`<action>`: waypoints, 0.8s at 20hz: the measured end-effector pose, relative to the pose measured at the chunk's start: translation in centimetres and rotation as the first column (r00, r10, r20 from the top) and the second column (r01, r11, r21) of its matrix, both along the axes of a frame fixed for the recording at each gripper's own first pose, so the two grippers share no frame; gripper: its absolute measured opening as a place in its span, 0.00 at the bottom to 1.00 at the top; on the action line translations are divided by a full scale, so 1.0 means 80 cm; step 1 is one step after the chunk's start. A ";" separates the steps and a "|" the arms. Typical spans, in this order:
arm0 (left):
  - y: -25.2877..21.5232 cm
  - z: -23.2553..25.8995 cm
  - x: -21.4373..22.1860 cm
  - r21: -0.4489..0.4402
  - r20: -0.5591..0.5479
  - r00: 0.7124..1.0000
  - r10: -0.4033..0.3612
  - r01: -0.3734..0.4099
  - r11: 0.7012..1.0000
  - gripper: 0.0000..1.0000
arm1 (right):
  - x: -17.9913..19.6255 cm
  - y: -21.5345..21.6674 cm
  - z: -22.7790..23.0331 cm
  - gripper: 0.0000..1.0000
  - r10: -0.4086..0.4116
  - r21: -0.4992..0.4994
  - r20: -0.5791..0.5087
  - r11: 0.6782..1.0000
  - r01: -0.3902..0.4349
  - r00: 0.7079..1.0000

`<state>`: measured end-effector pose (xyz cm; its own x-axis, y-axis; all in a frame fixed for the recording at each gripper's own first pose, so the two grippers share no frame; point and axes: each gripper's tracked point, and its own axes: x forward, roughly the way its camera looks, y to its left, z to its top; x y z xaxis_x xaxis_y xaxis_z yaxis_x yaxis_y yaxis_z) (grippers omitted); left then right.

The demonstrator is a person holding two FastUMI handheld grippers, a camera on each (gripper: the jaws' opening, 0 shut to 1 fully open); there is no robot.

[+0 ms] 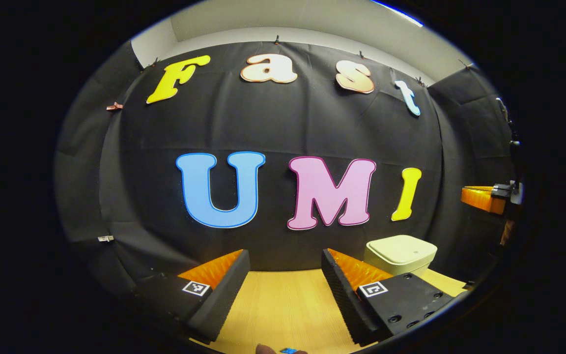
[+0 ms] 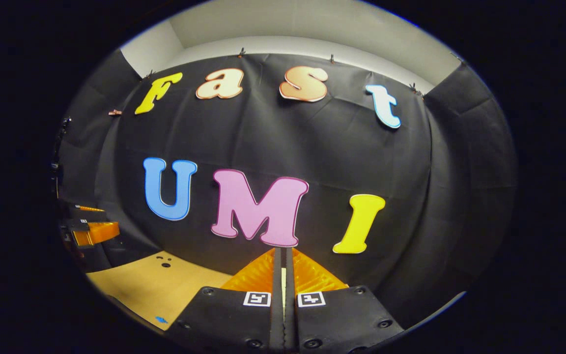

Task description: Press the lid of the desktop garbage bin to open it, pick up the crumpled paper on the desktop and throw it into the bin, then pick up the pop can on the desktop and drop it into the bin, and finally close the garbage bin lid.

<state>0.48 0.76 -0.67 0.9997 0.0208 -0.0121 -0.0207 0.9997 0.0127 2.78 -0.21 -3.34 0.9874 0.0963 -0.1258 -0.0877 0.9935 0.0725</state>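
Note:
In the left gripper view the cream desktop bin (image 1: pixel 401 253) stands on the wooden table (image 1: pixel 283 305) at the right, against the black wall, with its lid down. My left gripper (image 1: pixel 285 255) is held wide open above the table, nothing between its fingers, the bin just beyond its right finger (image 1: pixel 347 278). In the right gripper view my right gripper (image 2: pixel 283 251) is shut, its two fingers pressed flat together with nothing between them, pointing at the wall. The left gripper (image 2: pixel 91 231) shows far off at the left there.
The right gripper (image 1: pixel 487 196) hangs in the air at the far right of the left gripper view. A small brown and blue thing (image 1: pixel 283 350) peeks in at that view's bottom edge. The table (image 2: pixel 155 287) carries small dark holes (image 2: pixel 165 260) and a blue mark (image 2: pixel 161 319).

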 end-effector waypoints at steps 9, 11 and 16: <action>0.002 -0.017 0.017 -0.013 -0.023 1.000 0.018 -0.019 1.000 0.94 | 0.079 -0.008 -0.177 0.05 0.101 0.012 -0.396 0.994 -0.105 0.912; 0.000 -0.020 0.022 -0.017 -0.027 0.999 0.018 -0.018 1.000 0.94 | 0.089 -0.004 -0.211 0.05 0.135 0.062 -0.494 0.991 -0.120 0.859; 0.002 -0.024 0.031 -0.022 -0.036 0.999 0.023 -0.024 0.999 0.95 | 0.107 -0.007 -0.264 0.06 0.165 0.126 -0.623 0.986 -0.109 0.765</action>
<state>2.99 0.95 -2.63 0.9979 0.0434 -0.0484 -0.0438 0.9990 -0.0082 11.35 -0.80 -24.47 0.6647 0.2610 -0.7001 -0.1297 0.9631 0.2359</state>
